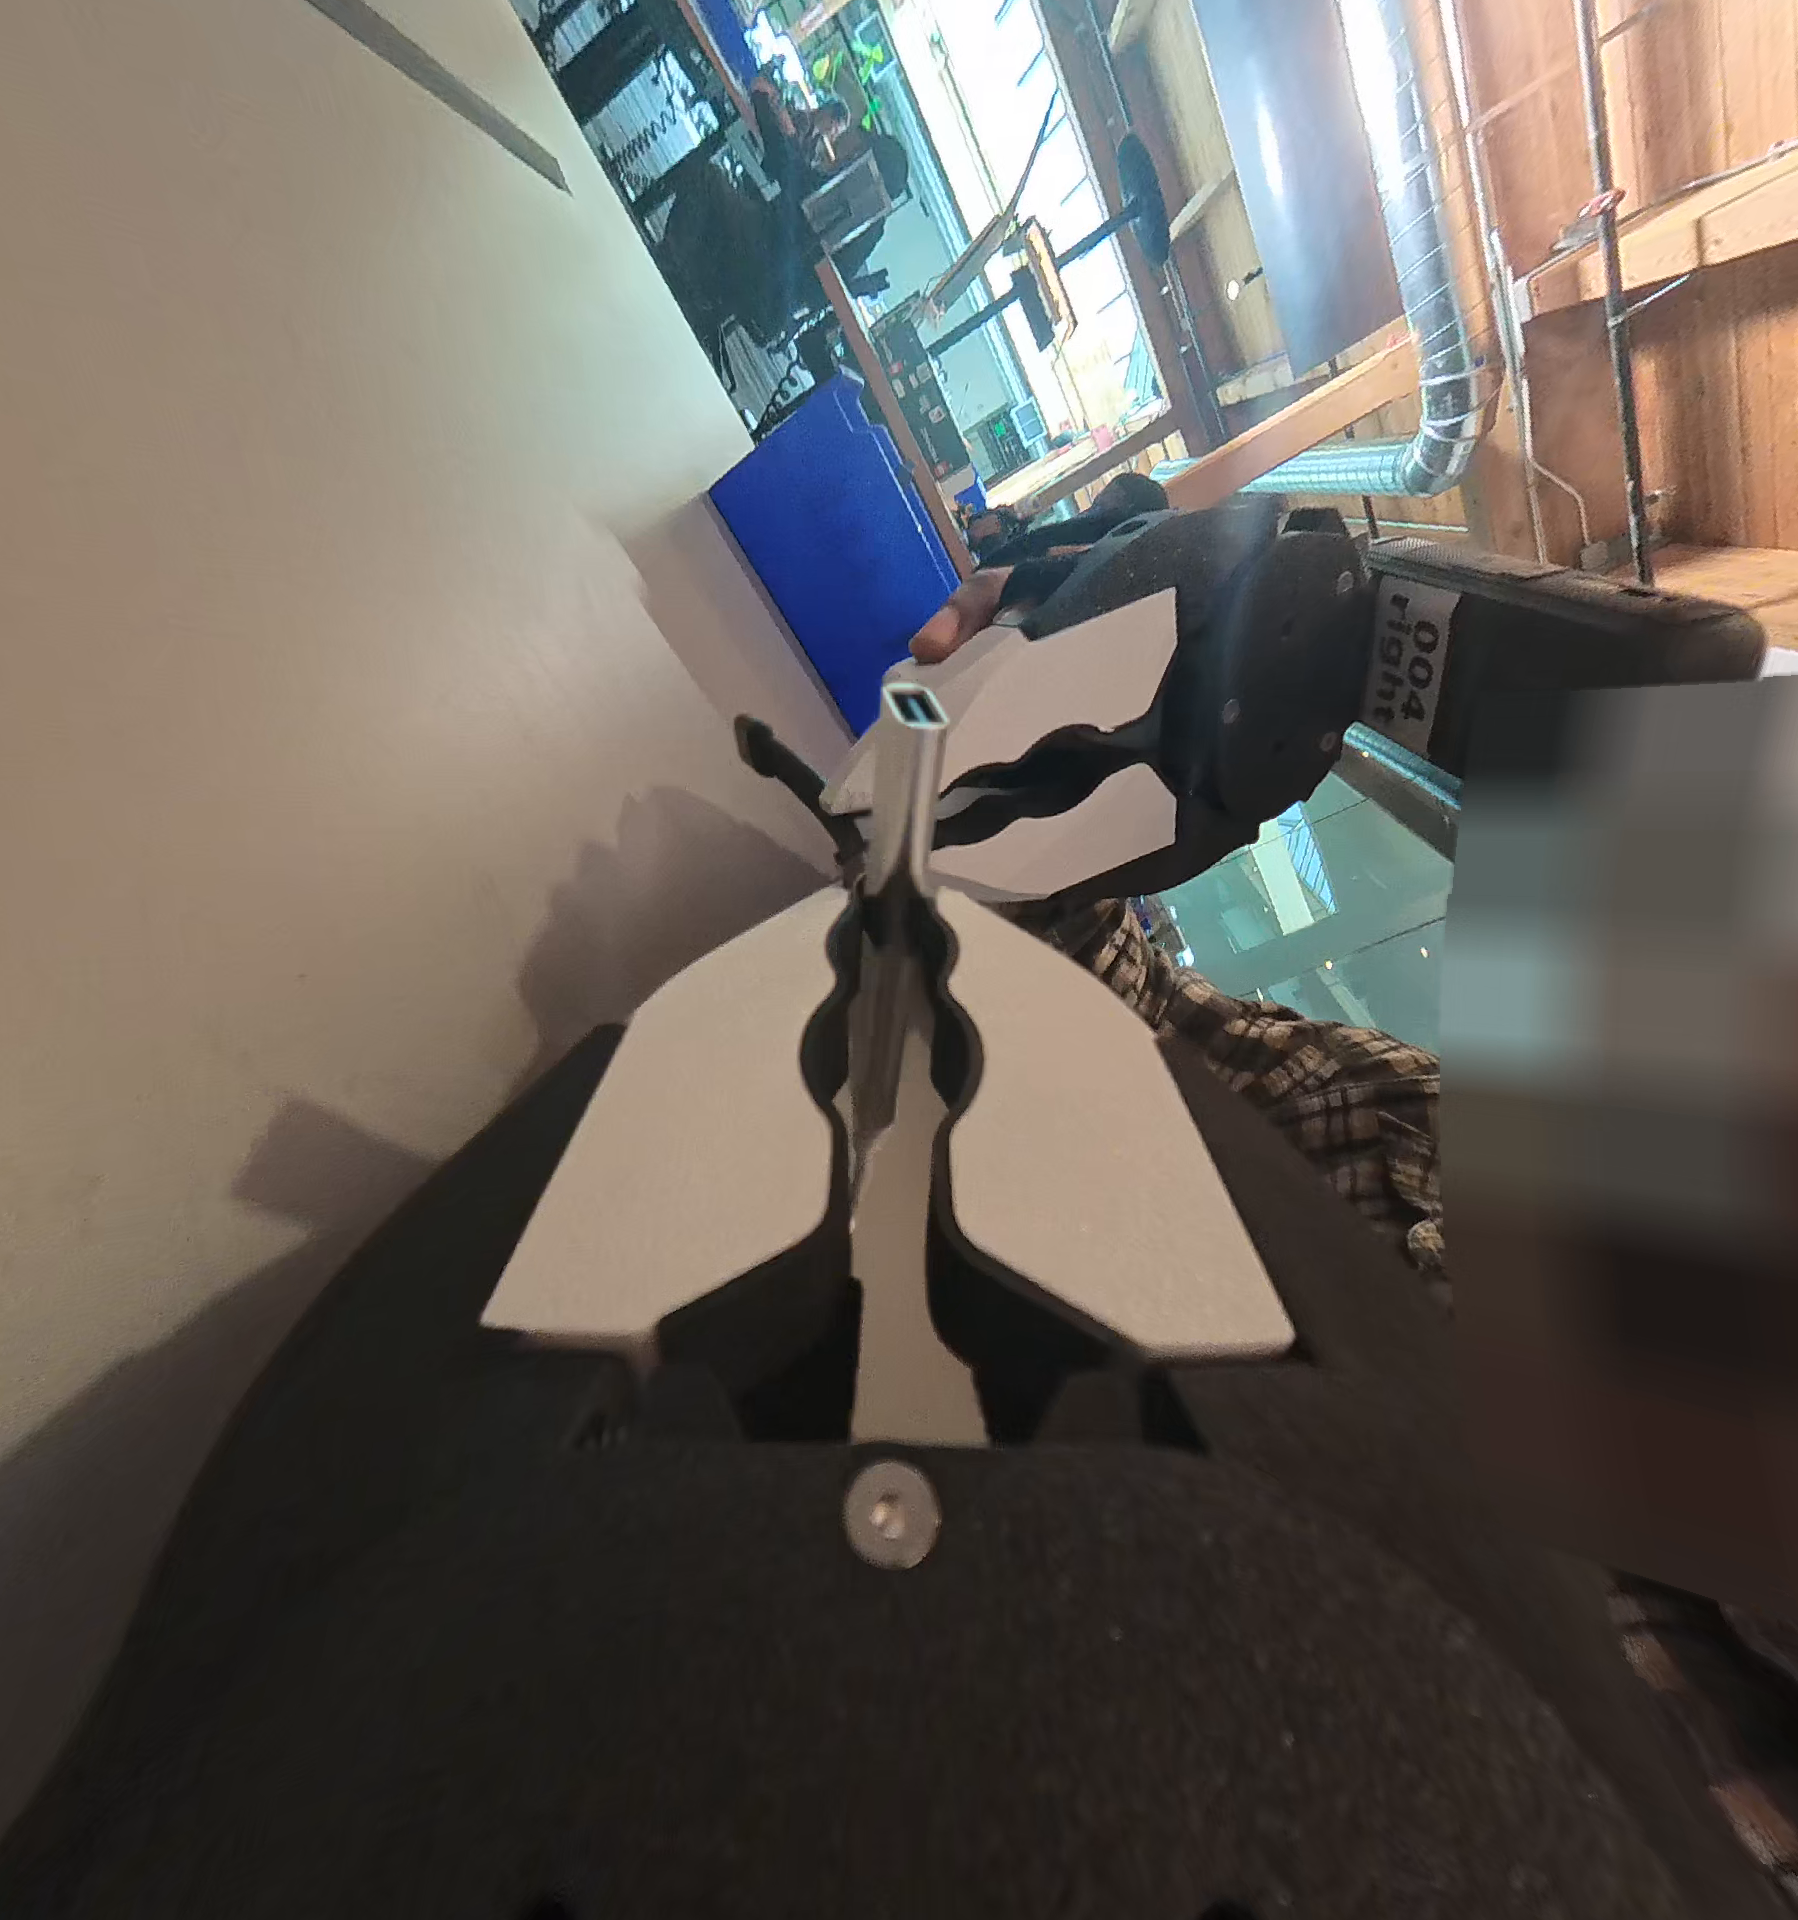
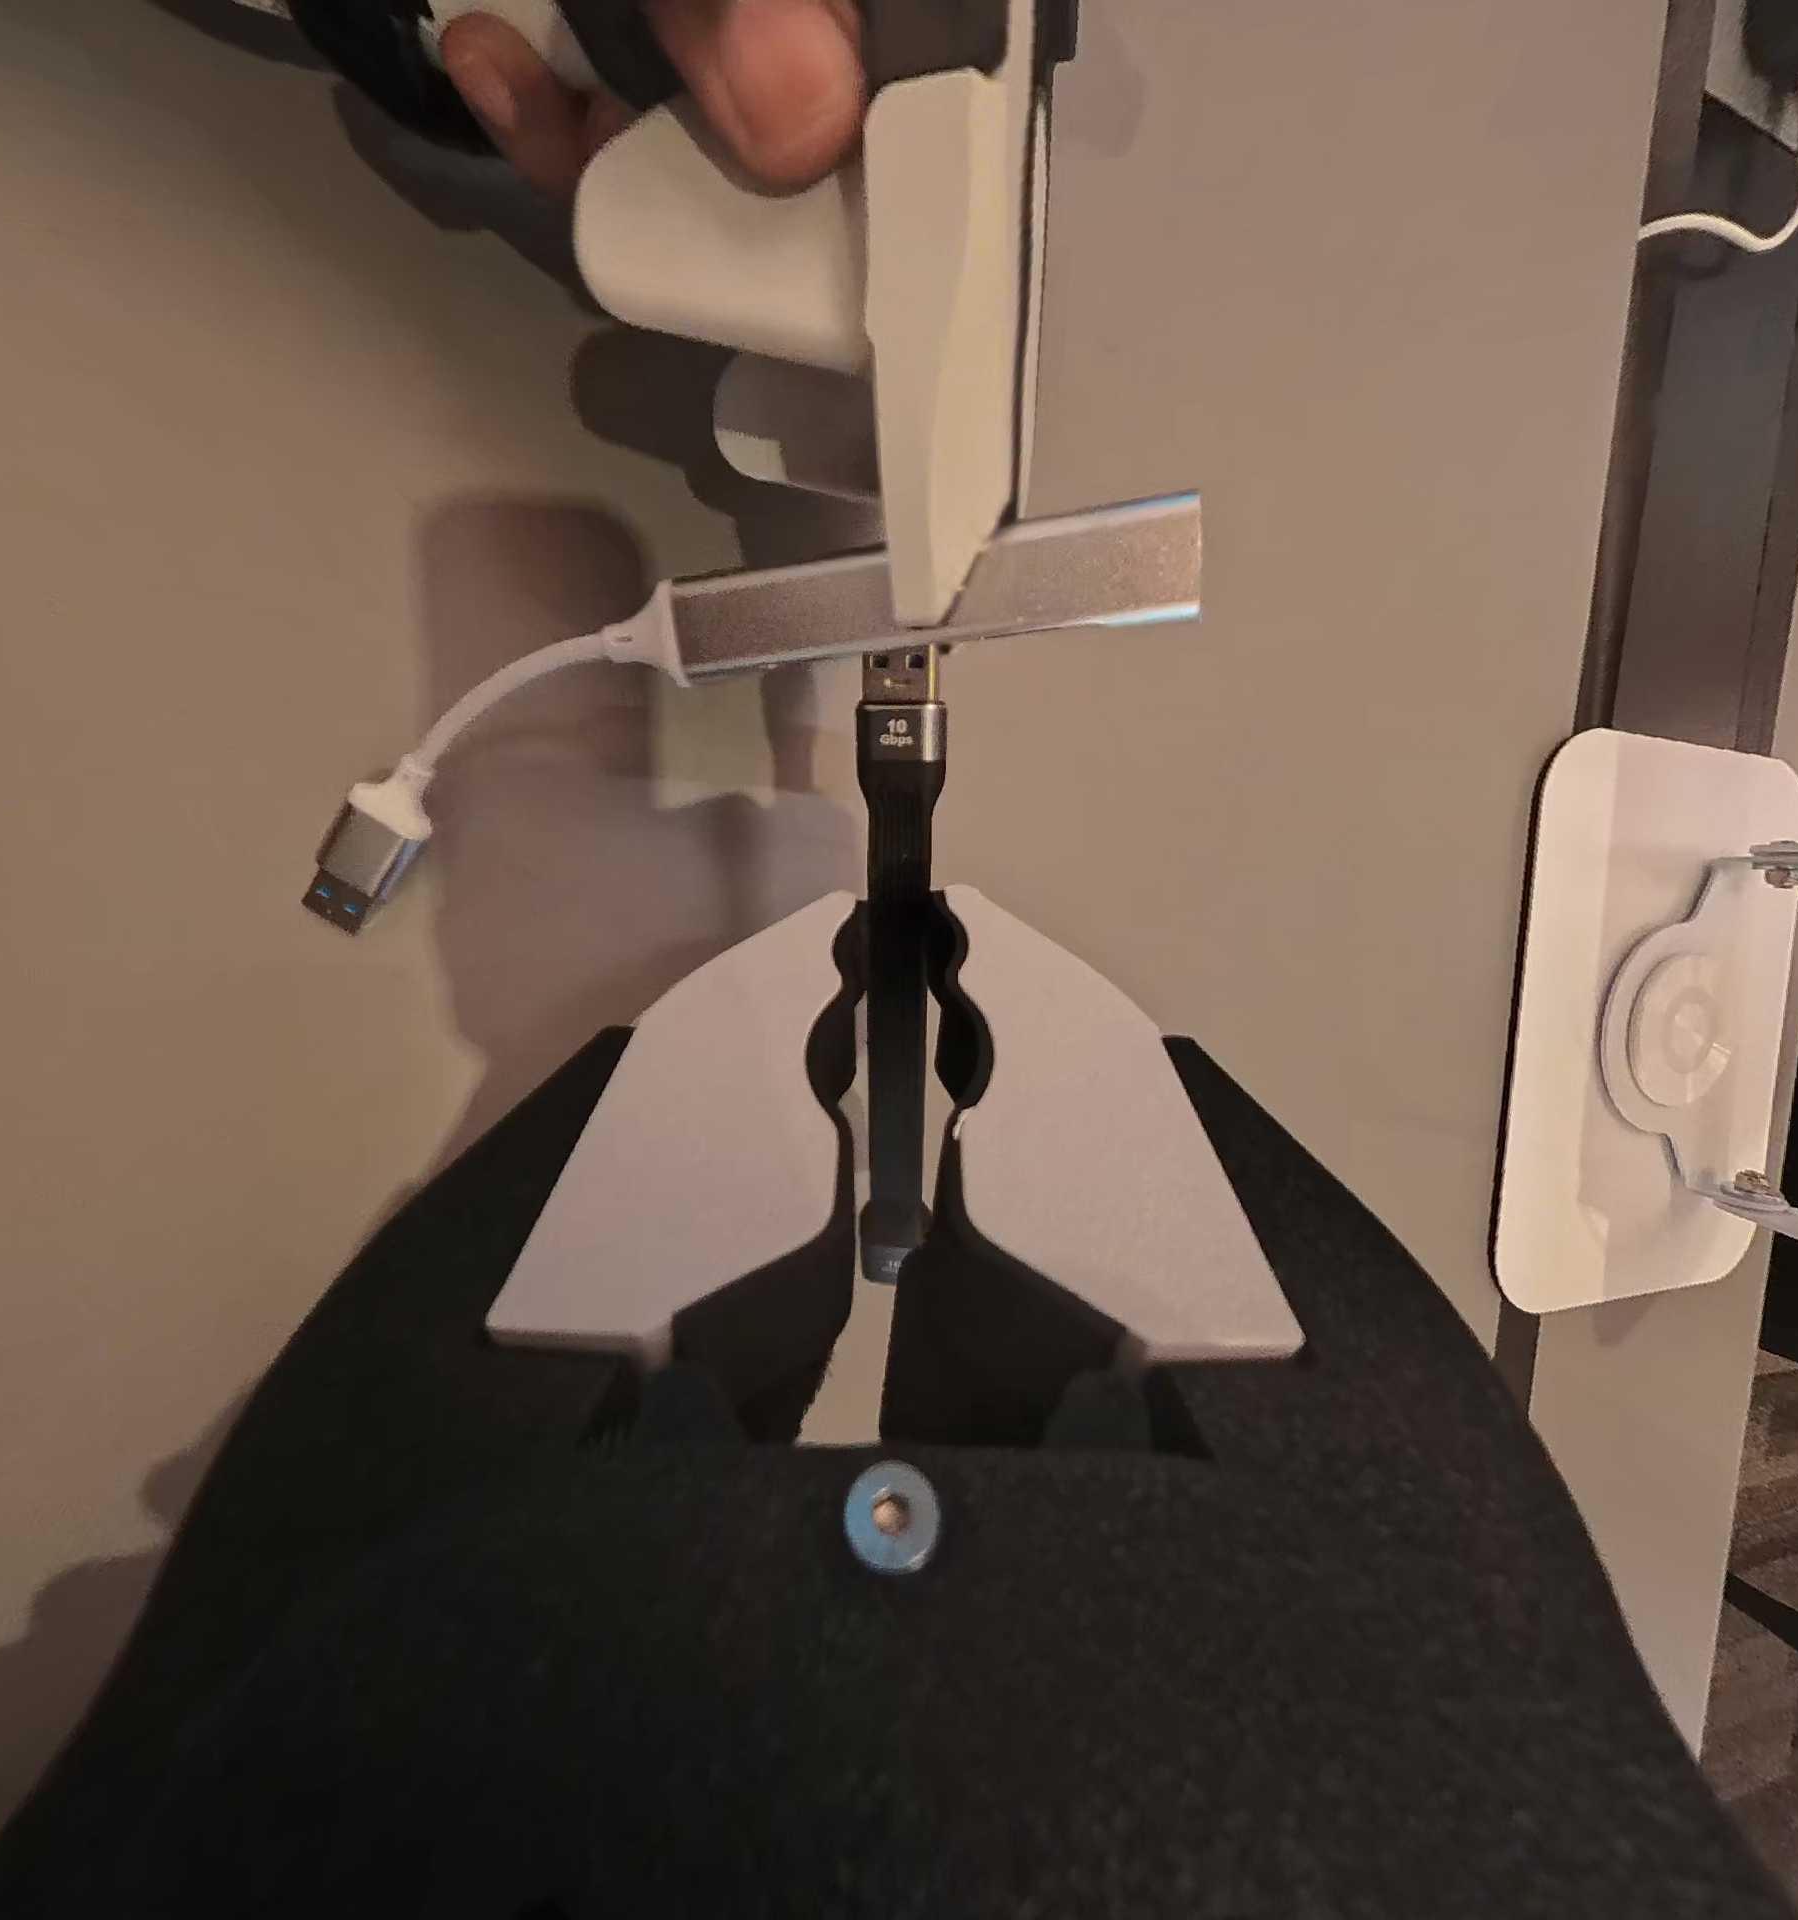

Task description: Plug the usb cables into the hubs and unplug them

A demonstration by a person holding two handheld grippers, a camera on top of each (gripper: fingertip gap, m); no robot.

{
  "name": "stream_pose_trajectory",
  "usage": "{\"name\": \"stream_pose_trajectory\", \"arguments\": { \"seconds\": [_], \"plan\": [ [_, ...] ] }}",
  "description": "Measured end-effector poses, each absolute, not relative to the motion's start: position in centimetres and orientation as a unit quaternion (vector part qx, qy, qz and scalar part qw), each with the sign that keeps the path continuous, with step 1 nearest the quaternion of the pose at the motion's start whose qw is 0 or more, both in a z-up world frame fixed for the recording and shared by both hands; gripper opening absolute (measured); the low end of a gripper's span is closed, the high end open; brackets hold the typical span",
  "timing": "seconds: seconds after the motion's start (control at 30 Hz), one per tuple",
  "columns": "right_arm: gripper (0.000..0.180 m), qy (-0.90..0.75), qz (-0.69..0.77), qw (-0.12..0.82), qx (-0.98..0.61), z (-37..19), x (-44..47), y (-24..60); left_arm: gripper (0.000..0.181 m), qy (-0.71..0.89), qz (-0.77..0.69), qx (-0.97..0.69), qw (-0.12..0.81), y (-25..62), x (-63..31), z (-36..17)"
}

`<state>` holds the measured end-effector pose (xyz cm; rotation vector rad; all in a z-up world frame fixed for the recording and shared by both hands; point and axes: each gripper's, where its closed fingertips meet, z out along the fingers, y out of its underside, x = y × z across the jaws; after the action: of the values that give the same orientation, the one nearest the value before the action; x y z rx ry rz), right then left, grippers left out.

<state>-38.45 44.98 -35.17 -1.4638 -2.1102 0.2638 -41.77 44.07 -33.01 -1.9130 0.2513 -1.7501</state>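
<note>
My left gripper (image 1: 895, 914) is shut on a slim silver hub (image 1: 900, 790), which sticks out forward past its fingertips with an end port showing. In the right wrist view the left gripper's fingers (image 2: 936, 416) come down from above and clamp the hub (image 2: 1092, 571) crosswise. The hub's short white lead ends in a loose plug (image 2: 365, 873) hanging at the left. My right gripper (image 2: 900, 914) is shut on a flat black usb cable (image 2: 900, 831). Its metal plug (image 2: 905, 670) points up, tip at the hub's lower side, most of the shell showing.
A pale table surface (image 1: 251, 727) lies under both grippers. A blue box (image 1: 833, 561) stands beyond the hub. A white mount plate (image 2: 1653, 1018) with a bracket is on a grey panel at the right, and a white cable (image 2: 1705, 229) is above it. A plaid sleeve (image 1: 1290, 1070) is nearby. Spacing between my two grippers at the tips: around 5 cm.
</note>
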Motion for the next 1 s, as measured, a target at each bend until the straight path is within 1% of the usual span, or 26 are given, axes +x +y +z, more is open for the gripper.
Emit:
{"name": "stream_pose_trajectory", "arguments": {
  "seconds": [0.27, 0.4, 0.63, 1.0],
  "plan": [
    [0.009, -0.786, 0.095, 0.292, -0.536, -34.6, -38.5, 45.1, 0.007, 0.104, -0.613, -0.726, 0.292, 44.2, -41.8, -33.0],
    [0.009, -0.785, 0.084, 0.301, -0.535, -34.5, -38.5, 45.4, 0.007, 0.097, -0.624, -0.722, 0.284, 44.2, -41.7, -33.0],
    [0.008, -0.773, 0.082, 0.306, -0.549, -34.3, -38.8, 45.6, 0.007, 0.078, -0.616, -0.717, 0.317, 44.9, -42.1, -32.5],
    [0.008, -0.756, 0.08, 0.32, -0.565, -34.4, -39.6, 46.1, 0.007, 0.084, -0.609, -0.718, 0.326, 44.8, -41.9, -32.0]
  ]
}}
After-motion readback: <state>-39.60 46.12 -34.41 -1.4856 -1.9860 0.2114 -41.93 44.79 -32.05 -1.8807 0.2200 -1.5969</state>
